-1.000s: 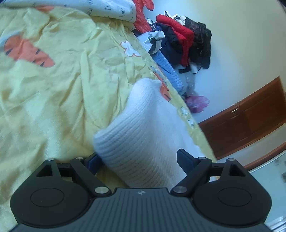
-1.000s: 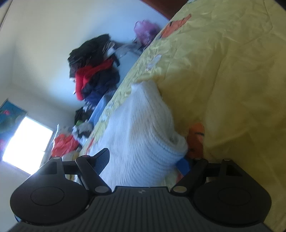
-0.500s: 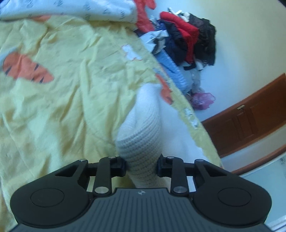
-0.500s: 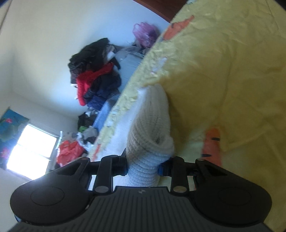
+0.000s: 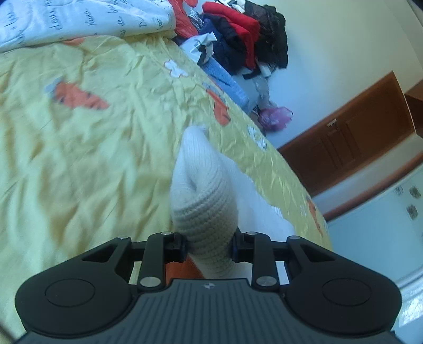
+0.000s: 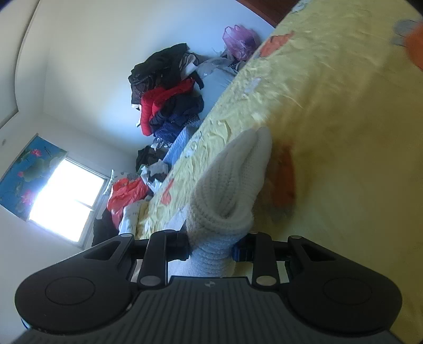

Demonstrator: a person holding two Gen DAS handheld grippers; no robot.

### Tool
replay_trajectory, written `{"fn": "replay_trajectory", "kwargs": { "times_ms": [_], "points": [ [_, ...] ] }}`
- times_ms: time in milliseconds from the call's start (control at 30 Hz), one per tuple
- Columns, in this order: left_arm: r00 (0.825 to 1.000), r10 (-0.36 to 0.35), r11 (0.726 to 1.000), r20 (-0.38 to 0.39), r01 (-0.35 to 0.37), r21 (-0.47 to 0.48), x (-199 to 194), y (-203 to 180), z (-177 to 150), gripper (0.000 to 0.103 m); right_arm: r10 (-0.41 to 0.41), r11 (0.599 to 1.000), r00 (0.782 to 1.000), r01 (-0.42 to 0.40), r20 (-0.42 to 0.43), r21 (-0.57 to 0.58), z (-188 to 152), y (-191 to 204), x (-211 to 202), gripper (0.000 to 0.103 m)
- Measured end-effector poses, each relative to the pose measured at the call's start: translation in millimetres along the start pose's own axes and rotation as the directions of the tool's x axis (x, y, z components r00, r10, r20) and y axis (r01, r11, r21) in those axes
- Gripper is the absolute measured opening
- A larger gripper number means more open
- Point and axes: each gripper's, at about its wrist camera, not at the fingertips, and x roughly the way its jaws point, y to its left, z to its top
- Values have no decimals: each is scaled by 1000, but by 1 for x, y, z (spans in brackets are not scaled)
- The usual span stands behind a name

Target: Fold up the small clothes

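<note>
I have one white knit garment pinched in both grippers, left gripper and right gripper, jaws nearly closed, over one yellow bedsheet

In the left wrist view, the yellow bedspread is lying open across the left and centre of the frame, wrinkled but bare, giving wide room to pass. A white printed quilt is blocking the upper left edge, and a heap of clothes is crowding the top centre against the wall. The white knit garment is bunching up in the lower centre, filling the gap ahead of the left gripper.

In the right wrist view, bare bedspread is filling the right half. The clothes heap is standing in the centre left, and the knit garment is rising directly before the right gripper.
</note>
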Motion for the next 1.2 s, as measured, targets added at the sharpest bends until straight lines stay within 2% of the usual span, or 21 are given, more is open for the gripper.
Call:
{"fn": "replay_trajectory", "kwargs": {
  "times_ms": [267, 567, 600, 700, 733, 767, 800, 900, 1000, 1100, 1200],
  "points": [
    [999, -4, 999, -44, 2, -37, -43, 31, -48, 28, -16, 999, 999, 18, -27, 48, -38, -17, -46, 31],
    [998, 7, 998, -60, -11, -69, -47, 51, -66, 28, -41, 995, 999, 43, -32, 86, -58, -36, -54, 31],
    [998, 12, 997, -69, -17, -79, -44, 54, -67, 31, -45, 995, 999, 48, -31, 88, -60, -39, -54, 31],
    [995, 11, 994, -100, -22, -107, -42, 63, -67, 48, -81, 990, 995, 87, -51, 108, -61, -46, -51, 46],
    [993, 4, 994, -118, -17, -110, -46, 64, -65, 64, -97, 989, 993, 104, -74, 108, -60, -46, -53, 52],
    [991, 7, 995, -134, -20, -102, -52, 64, -63, 72, -101, 990, 991, 108, -85, 90, -59, -44, -57, 59],
    [992, 17, 996, -124, -27, -81, -63, 64, -59, 79, -110, 992, 990, 114, -84, 47, -57, -39, -65, 61],
    [998, 55, 998, 2, -55, 35, -103, 58, -46, 80, -165, 983, 986, 163, -13, -89, -44, -24, -88, 63],
    [989, 112, 982, 101, -126, 141, -116, 44, -23, 80, -223, 944, 974, 228, 49, -238, -15, -5, -88, 63],
    [969, 188, 939, 159, -225, 261, -90, 17, 0, 80, -194, 922, 979, 202, 59, -332, 19, 17, -63, 66],
    [966, 202, 902, 161, -248, 354, -45, -9, 21, 80, -179, 908, 984, 173, 19, -382, 51, 31, -17, 68]
  ]
}}
